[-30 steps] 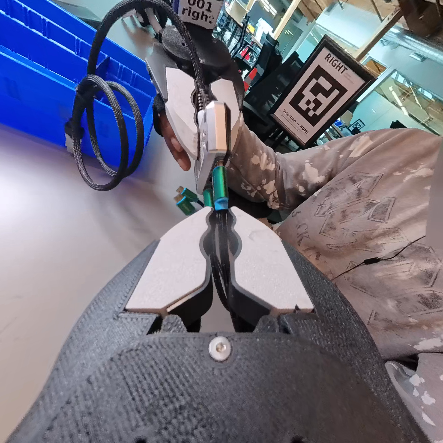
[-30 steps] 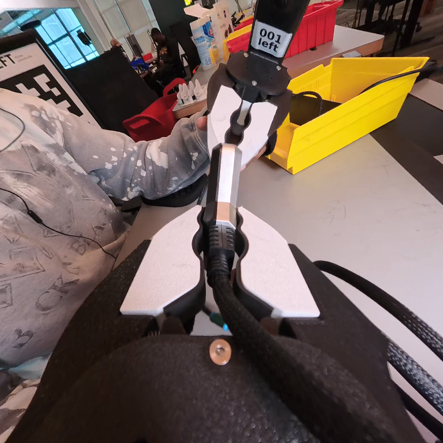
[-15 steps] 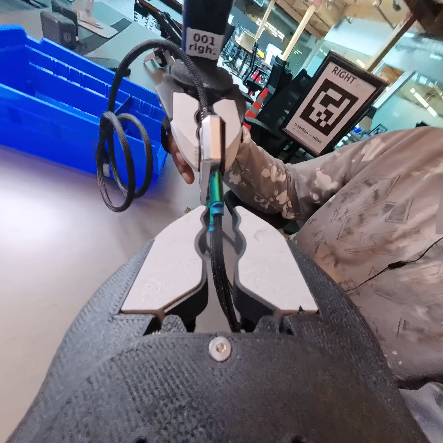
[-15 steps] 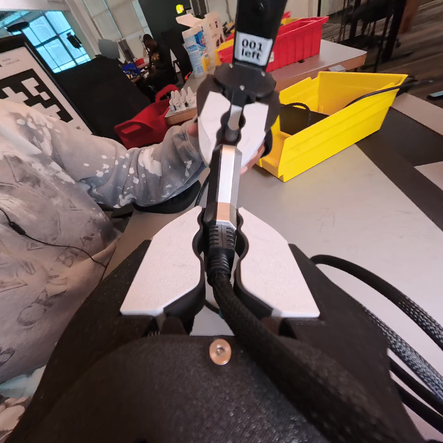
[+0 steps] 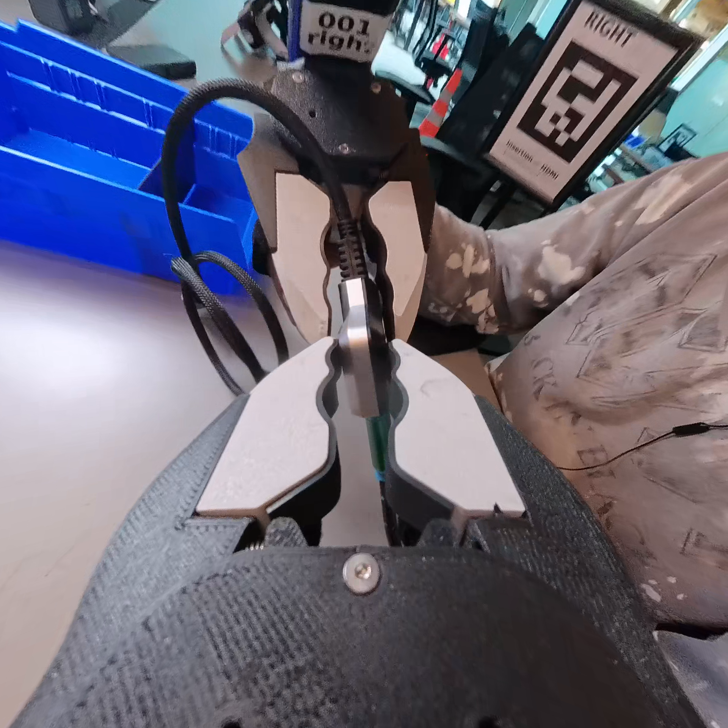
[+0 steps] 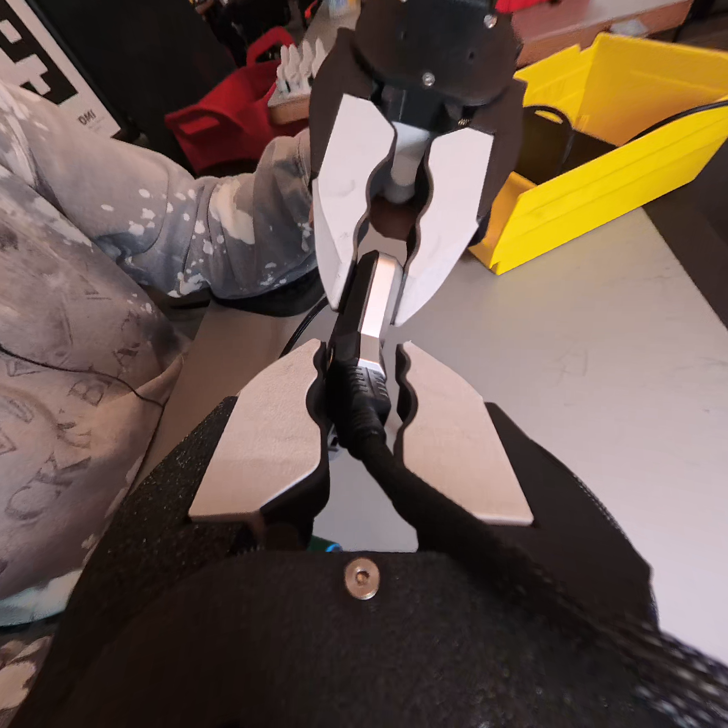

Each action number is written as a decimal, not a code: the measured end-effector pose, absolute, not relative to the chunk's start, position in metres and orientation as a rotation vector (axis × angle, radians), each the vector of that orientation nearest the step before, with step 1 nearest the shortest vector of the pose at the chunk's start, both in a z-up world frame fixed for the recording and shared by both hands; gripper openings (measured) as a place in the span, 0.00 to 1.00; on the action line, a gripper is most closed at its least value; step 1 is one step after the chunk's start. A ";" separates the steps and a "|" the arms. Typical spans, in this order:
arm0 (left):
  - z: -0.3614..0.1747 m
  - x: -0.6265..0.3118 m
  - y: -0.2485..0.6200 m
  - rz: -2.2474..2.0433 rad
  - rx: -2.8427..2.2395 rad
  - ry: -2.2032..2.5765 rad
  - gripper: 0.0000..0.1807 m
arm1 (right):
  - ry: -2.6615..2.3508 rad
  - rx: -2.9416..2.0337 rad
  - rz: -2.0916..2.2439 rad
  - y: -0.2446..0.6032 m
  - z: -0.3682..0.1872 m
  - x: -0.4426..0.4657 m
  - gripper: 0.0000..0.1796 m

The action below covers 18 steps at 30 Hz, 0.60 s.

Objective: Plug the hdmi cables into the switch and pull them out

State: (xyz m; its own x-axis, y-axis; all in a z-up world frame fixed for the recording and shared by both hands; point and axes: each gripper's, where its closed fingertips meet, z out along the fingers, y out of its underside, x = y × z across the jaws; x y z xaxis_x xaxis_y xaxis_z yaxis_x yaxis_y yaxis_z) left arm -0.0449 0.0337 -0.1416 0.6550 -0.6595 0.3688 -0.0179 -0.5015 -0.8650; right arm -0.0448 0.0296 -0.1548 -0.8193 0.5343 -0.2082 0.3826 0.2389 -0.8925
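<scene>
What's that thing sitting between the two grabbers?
A slim silver and black HDMI switch spans the gap between the left gripper and right gripper, a black braided cable plugged into it. Both wrist views show this.

- A pale grey table (image 6: 551, 354) runs under both views
- A blue bin (image 5: 98, 165) with dividers sits at the far left of the table
- A yellow bin (image 6: 614, 149) stands on the opposite side
- A framed sign (image 5: 579, 90) with a black-and-white square code stands behind
- Red bag (image 6: 228, 114), perhaps a tote, farther back, blurred
- An orange cone (image 5: 441, 106) beside dark chairs
</scene>
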 end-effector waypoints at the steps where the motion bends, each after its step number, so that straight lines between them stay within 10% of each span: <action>1: -0.140 -0.046 0.034 -0.879 -1.945 0.525 0.12 | -2.340 -0.877 1.644 0.032 -0.153 -0.045 0.18; 18: -0.107 -0.069 0.032 -0.598 -1.858 0.463 0.24 | -2.124 -0.840 1.699 0.050 -0.098 -0.039 0.07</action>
